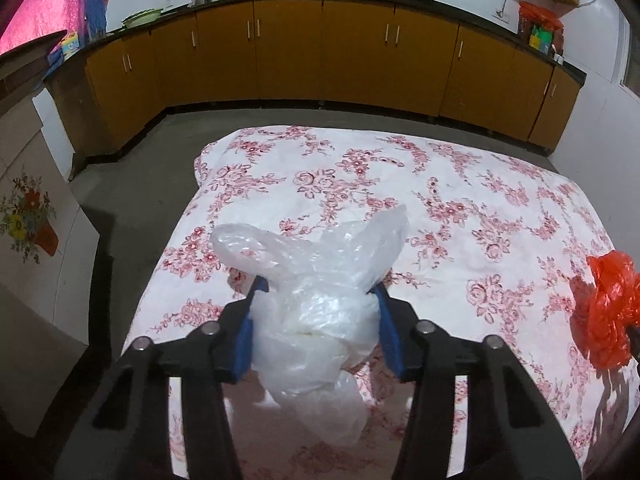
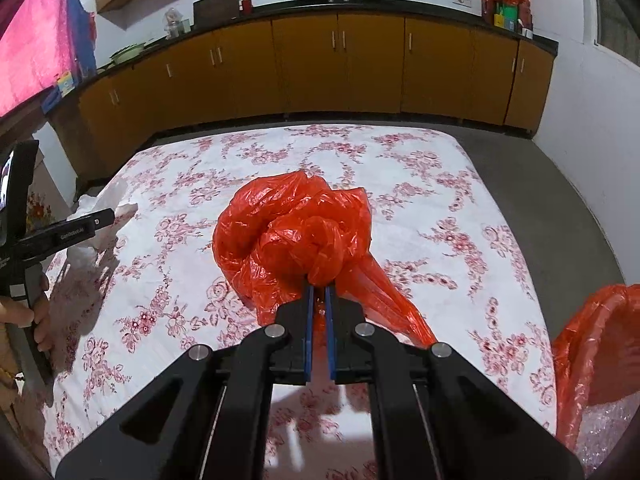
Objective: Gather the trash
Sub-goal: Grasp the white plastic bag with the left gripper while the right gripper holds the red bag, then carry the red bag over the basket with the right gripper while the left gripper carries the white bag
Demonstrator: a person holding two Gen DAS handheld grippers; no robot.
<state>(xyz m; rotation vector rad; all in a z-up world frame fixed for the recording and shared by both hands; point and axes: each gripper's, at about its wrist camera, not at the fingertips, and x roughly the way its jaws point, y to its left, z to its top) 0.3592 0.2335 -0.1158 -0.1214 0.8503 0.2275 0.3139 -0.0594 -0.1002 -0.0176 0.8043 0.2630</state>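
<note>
We have both pieces of trash in hand over the flowered cloth (image 1: 460, 184) that covers the table. Our left gripper (image 1: 318, 286) has its blue pads pressed against the sides of the white plastic bag (image 1: 316, 276), a crumpled, translucent bundle whose loose flaps stick up past the fingertips, near the left edge of the cloth. Our right gripper (image 2: 319, 286) is clenched almost fully on a thin fold of the red plastic bag (image 2: 296, 232), a glossy knotted wad with a long tail trailing to the near right, around the middle of the cloth. The main risk, as we judge it, lies on the left: the film is slick and puffy, so the pads may be squeezing air and the bundle could slide out when lifted. On the right, only a pinch of film is caught, so the fold could tear or pull free under the weight of the wad. The dangling tail might also drag on the cloth. A red-lined bin (image 2: 600, 352) sits at the near right, likely where both should go.
</note>
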